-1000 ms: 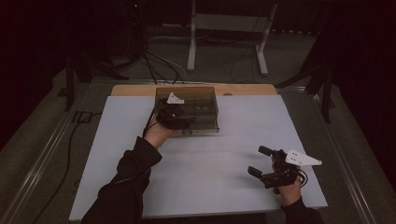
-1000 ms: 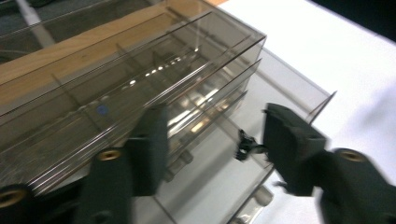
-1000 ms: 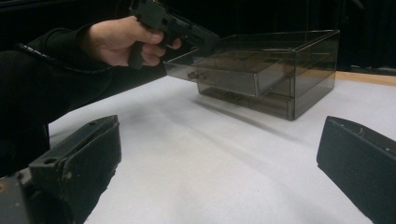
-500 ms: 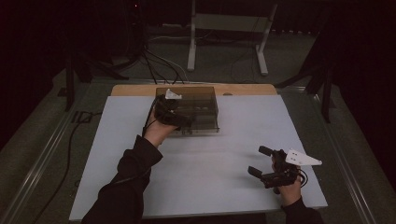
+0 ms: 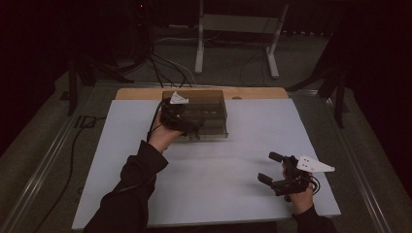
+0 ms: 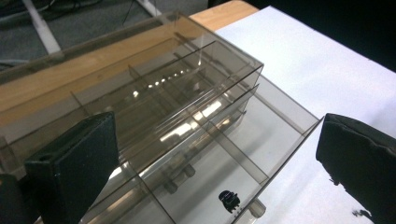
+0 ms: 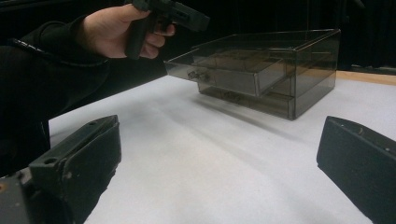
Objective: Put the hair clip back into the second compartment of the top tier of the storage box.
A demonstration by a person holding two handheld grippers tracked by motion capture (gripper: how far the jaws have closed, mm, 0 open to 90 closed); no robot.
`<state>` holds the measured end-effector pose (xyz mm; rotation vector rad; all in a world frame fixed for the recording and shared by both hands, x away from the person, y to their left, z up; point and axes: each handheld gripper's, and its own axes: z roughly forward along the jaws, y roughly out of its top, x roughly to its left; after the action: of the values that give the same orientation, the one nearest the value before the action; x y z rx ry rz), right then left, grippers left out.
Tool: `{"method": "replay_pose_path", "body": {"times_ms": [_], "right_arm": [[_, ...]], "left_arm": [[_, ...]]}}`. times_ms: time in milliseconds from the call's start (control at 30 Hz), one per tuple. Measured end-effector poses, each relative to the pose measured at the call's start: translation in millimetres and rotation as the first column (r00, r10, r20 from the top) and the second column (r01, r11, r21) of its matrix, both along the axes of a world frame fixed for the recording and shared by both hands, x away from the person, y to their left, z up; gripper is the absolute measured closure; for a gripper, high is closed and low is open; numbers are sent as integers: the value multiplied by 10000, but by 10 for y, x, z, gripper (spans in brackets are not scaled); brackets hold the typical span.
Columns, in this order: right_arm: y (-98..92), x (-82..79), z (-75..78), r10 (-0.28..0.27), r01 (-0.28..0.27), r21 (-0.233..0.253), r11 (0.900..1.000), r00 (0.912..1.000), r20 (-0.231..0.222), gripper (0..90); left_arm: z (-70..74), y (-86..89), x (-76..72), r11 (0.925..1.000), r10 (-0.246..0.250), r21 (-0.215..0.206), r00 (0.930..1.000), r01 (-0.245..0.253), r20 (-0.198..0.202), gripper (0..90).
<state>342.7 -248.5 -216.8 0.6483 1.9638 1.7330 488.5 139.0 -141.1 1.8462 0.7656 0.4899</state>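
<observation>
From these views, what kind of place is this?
Probably a lab recording bench, not a home: a white-covered table, a clear drawer box as test piece, cables and a stand's metal legs on the floor.

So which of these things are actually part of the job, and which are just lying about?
In the job:
- smoky clear drawer box
- its pulled-out top drawer
- left gripper, open above it

Lying about:
- right gripper, open, idle
- floor cables
- white stand

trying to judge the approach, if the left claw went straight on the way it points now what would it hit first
Most likely the pulled-out top drawer of the smoky clear drawer box: the open left claw looks down into it. Depth is hard to judge.
</observation>
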Motion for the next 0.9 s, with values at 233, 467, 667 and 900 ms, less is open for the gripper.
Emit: {"method": "replay_pose_path", "body": {"times_ms": [233, 467, 667, 900], "right_arm": [[-7, 3, 1, 19, -18, 22, 10000, 10000, -28, 0], [-1, 0, 2, 37, -37, 36, 10000, 10000, -31, 0], [1, 4, 4, 52, -52, 28, 10000, 10000, -37, 0], [22, 5, -3, 94, -94, 15, 10000, 9999, -94, 0]], "left_arm": [[42, 28, -33, 9958, -846, -329, 9962, 853, 211, 4], [72, 51, -75, 9795, -1770, -962, 9842, 1767, 55, 4], [121, 75, -147, 9743, -2085, -832, 9779, 2093, 176, 4], [153, 155, -294, 9718, -2274, -543, 9728, 2296, 430, 4]]}}
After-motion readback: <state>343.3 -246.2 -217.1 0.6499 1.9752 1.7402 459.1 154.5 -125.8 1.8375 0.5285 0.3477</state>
